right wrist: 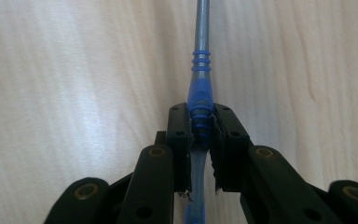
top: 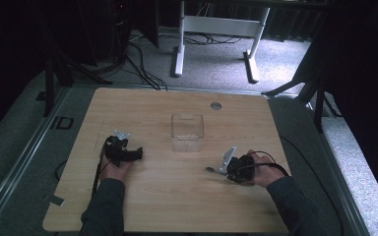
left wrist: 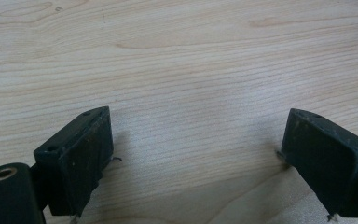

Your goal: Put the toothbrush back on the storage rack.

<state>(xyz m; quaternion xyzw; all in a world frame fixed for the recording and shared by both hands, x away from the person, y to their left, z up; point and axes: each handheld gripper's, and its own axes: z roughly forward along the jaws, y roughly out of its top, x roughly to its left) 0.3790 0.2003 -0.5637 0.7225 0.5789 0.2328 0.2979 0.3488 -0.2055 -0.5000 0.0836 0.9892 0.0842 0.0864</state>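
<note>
Two grippers on the desk (top: 177, 196): right gripper (right wrist: 200, 128) has its jaws pinching a blue-grey pen-like tool (right wrist: 200, 70) at its ribbed grip, low over the wood. Left gripper (left wrist: 196, 154) idles, jaws spread, nothing between them. Step looks like pickup done; next move probably carries the tool to the clear bin (top: 187, 132), needing lift and alignment over its rim.

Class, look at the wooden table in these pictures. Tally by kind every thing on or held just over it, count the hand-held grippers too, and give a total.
Grippers: 2 (left gripper, right gripper)
Clear plastic containers: 1 (container)
Blue-and-grey pen-like tools: 1 (tool, clamped in the right gripper's jaws)
Total: 4
</note>
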